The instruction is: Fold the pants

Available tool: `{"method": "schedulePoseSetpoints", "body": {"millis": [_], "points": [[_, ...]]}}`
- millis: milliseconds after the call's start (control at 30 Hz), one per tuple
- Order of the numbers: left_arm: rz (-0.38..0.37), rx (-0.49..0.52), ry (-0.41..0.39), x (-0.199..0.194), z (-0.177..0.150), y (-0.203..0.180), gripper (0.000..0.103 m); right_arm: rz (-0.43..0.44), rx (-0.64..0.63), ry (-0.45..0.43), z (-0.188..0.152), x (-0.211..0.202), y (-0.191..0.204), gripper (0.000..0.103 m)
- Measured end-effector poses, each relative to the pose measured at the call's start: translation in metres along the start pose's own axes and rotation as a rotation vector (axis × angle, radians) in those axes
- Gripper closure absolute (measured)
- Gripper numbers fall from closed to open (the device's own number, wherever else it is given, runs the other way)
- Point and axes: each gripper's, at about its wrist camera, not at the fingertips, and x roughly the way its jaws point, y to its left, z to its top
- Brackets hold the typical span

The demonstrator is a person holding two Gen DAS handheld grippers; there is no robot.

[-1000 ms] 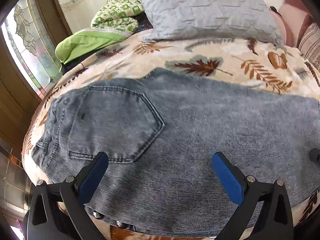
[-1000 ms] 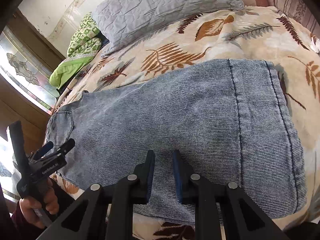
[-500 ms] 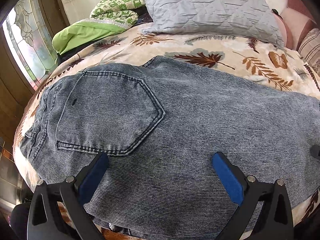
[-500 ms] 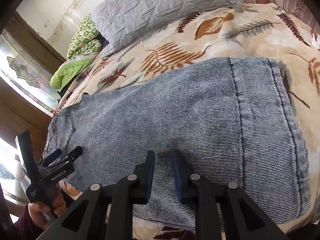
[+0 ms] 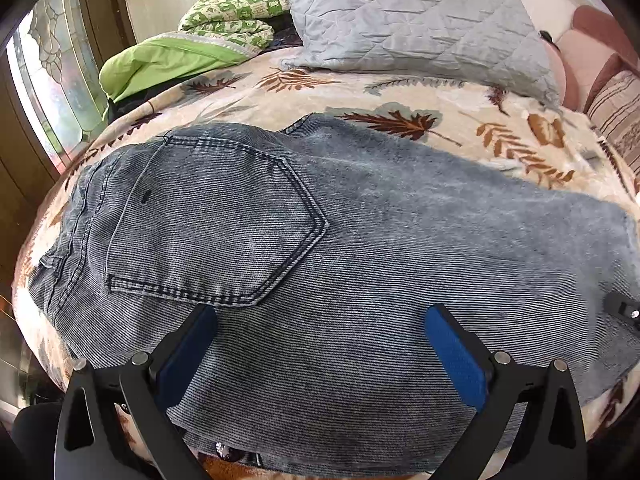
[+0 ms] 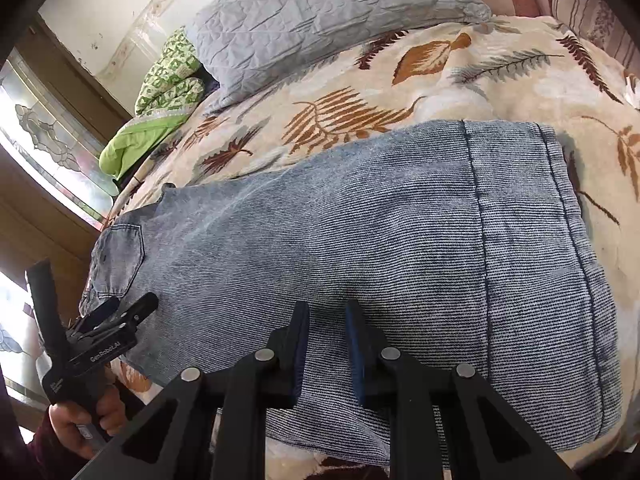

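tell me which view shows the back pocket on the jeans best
The left wrist view: the back pocket fills the middle left of the frame, with its stitched outline fully visible. In the right wrist view the same pocket is small and far off at the left, near the left gripper.

You see the faded blue-grey denim pants point(image 5: 360, 248) lying flat across the bed, folded lengthwise so one leg lies on the other. Their back pocket point(image 5: 212, 224), outlined in dark double stitching, faces up near the waistband at the left. The stitched hem end point(image 6: 532, 240) lies at the right, smooth and unwrinkled.
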Motion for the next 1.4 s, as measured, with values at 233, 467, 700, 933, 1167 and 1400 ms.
{"method": "schedulePoseSetpoints", "body": {"millis": [233, 467, 700, 933, 1167, 1400], "points": [[-0.045, -0.014, -0.070, -0.028, 0.007, 0.000, 0.000, -0.022, -0.025, -0.012, -0.002, 0.000, 0.003, 0.081], [-0.070, 0.016, -0.138, -0.063, 0.016, -0.009, 0.000, -0.045, -0.051, -0.021, -0.004, -0.001, 0.007, 0.081], [-0.069, 0.051, -0.172, -0.090, 0.022, -0.020, 0.000, -0.050, -0.057, -0.022, -0.005, -0.001, 0.008, 0.081], [-0.059, 0.087, -0.181, -0.112, 0.029, -0.034, 0.000, -0.053, -0.056, -0.013, -0.005, -0.004, 0.009, 0.082], [-0.069, 0.138, -0.201, -0.131, 0.037, -0.057, 0.000, -0.047, -0.034, -0.127, 0.000, -0.032, 0.007, 0.082], [-0.098, 0.204, -0.217, -0.147, 0.042, -0.087, 0.000, -0.011, 0.038, -0.256, 0.009, -0.065, -0.006, 0.082]]}}
